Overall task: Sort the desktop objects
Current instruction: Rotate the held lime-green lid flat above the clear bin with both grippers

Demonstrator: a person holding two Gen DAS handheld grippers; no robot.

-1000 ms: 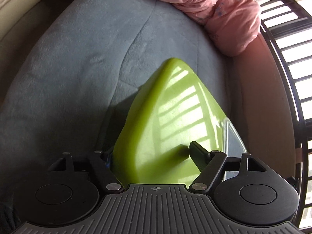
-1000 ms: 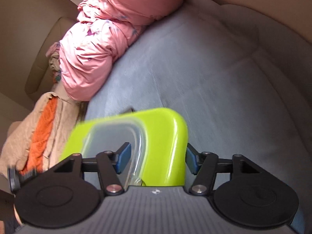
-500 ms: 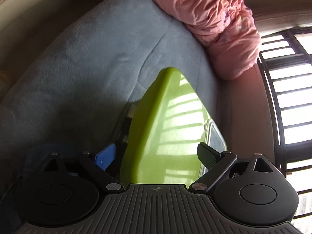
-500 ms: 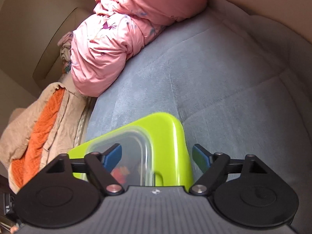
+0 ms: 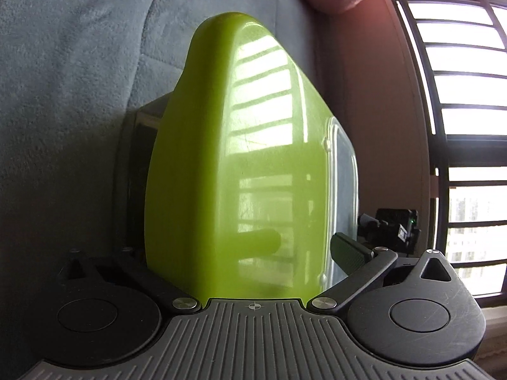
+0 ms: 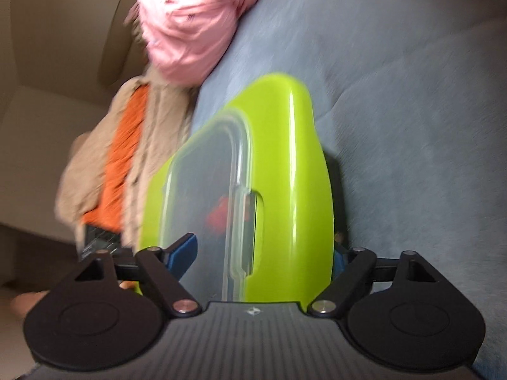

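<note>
A lime-green plastic box (image 5: 234, 171) with a clear lid panel (image 6: 202, 196) stands on edge against a grey-blue sofa cushion (image 5: 63, 79). My left gripper (image 5: 240, 253) is shut on one end of the box; its right finger (image 5: 347, 251) presses the lid side and its left finger is hidden behind the box. My right gripper (image 6: 263, 256) is shut on the other end of the box (image 6: 285, 164), with a blue pad (image 6: 182, 251) on the clear lid. Something red shows blurred inside the box.
A pink bundled quilt (image 6: 190, 22) lies on the sofa beyond the box. A beige and orange blanket (image 6: 123, 158) lies left of it. A barred window (image 5: 459, 95) stands at the right. A small black device (image 5: 393, 228) sits near the window.
Both grippers have closed in on the green box and turned with it; the box fills more of both views. The right wrist view is blurred by motion.
</note>
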